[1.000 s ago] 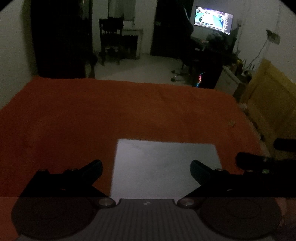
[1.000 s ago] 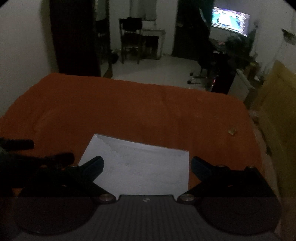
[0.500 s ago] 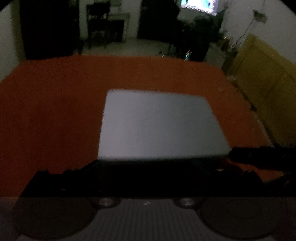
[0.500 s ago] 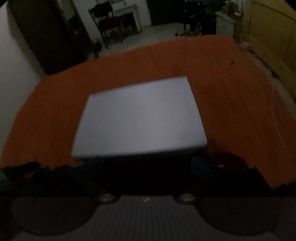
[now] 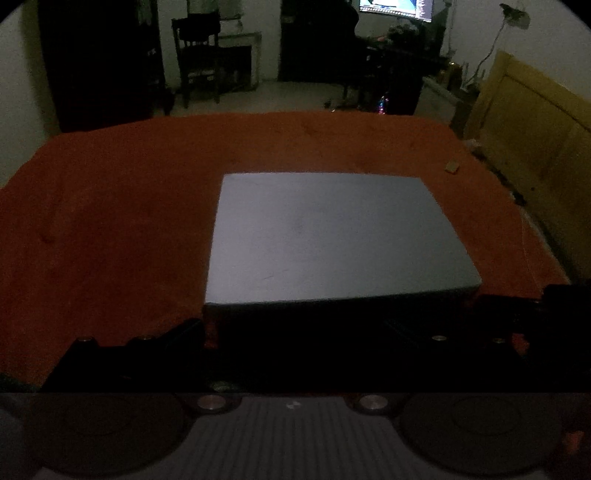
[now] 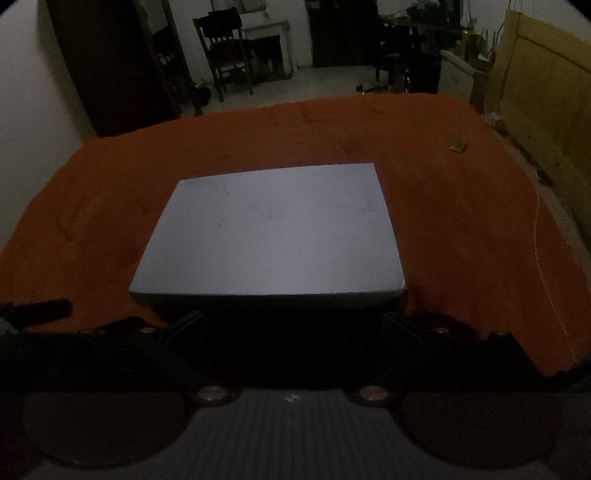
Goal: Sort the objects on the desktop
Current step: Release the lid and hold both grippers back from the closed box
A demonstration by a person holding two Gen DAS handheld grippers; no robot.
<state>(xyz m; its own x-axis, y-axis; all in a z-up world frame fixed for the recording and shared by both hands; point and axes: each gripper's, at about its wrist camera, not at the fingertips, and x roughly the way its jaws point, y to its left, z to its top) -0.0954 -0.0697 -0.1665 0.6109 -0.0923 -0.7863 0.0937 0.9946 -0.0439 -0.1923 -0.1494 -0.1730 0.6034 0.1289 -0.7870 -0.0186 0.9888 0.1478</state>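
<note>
both grippers' jaws spread wide, white box ahead.

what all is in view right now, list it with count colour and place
box: 1, pale grey-white, flat lid up, on the cloth, centre, just ahead of both grippers
small object: 1, yellowish, far right of the cloth; too small to identify
cloth: 1, orange-red, covers the work surface
chair: 1, dark wood, on the floor beyond
monitor: 1, lit, back right
panel: 1, yellow wood, right edge
left gripper: 1, black, open, near the box's near edge
right gripper: 1, black, open, near the box's near edge
</note>
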